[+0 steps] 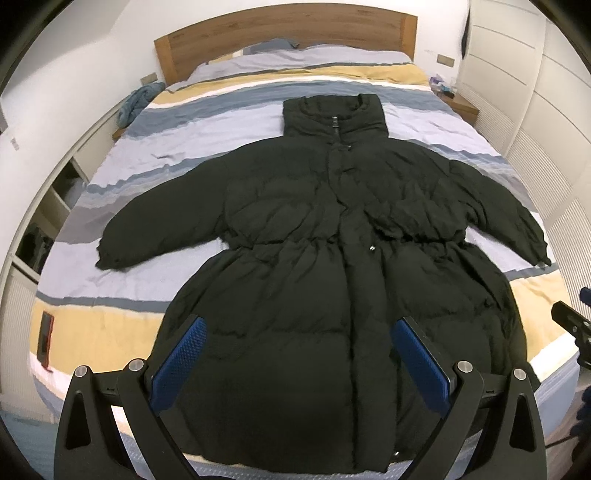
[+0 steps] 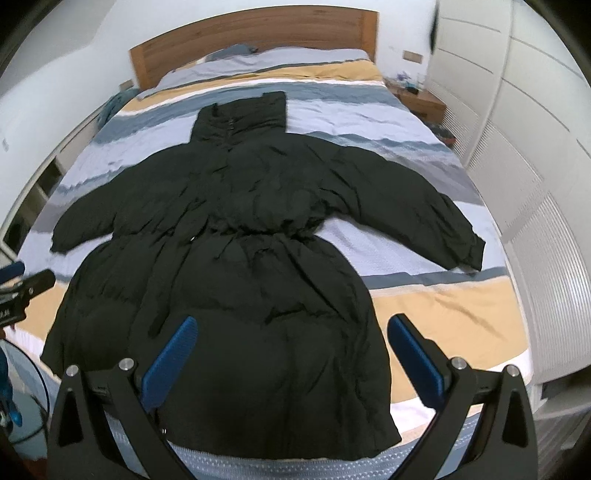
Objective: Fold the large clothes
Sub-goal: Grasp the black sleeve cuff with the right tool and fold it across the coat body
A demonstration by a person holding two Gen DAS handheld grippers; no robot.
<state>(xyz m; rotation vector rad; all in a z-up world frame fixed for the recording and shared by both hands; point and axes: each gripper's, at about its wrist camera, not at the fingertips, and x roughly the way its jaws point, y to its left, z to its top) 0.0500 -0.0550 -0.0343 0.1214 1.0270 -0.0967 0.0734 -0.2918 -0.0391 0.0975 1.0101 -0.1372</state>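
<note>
- Lying flat on the striped duvet (image 1: pixel 258 122) of the bed (image 1: pixel 284 27), the black puffer coat (image 1: pixel 332 229) is spread front up, collar toward the far headboard, hem at the near edge, both sleeves angled outward.
- Left gripper (image 1: pixel 299 354) hovers over the near hem, its 2 blue pads (image 1: pixel 181 358) spread wide with nothing between them.
- Right gripper (image 2: pixel 291 354) likewise stands wide apart and holds nothing, above the hem's right part; its right pad sits over bare duvet.
- Open shelving (image 1: pixel 55 206) runs along the left wall; the compartments hold dark shapes, possibly clothes, too dim to identify.
- A nightstand (image 2: pixel 424 101) at the far right carries small items too blurred to name.
- Blue cloth (image 1: pixel 138 99) is bunched at the far left of the bed.
- A dark rectangular object (image 1: pixel 46 339) lies on the duvet near the left edge; what it is cannot be told.
- The coat's near hem drops past the mattress edge behind the gripper frames, so its lowest part is hidden.
- White wardrobe doors (image 2: pixel 524 122) fill the right side, cut off by the lens rim.
</note>
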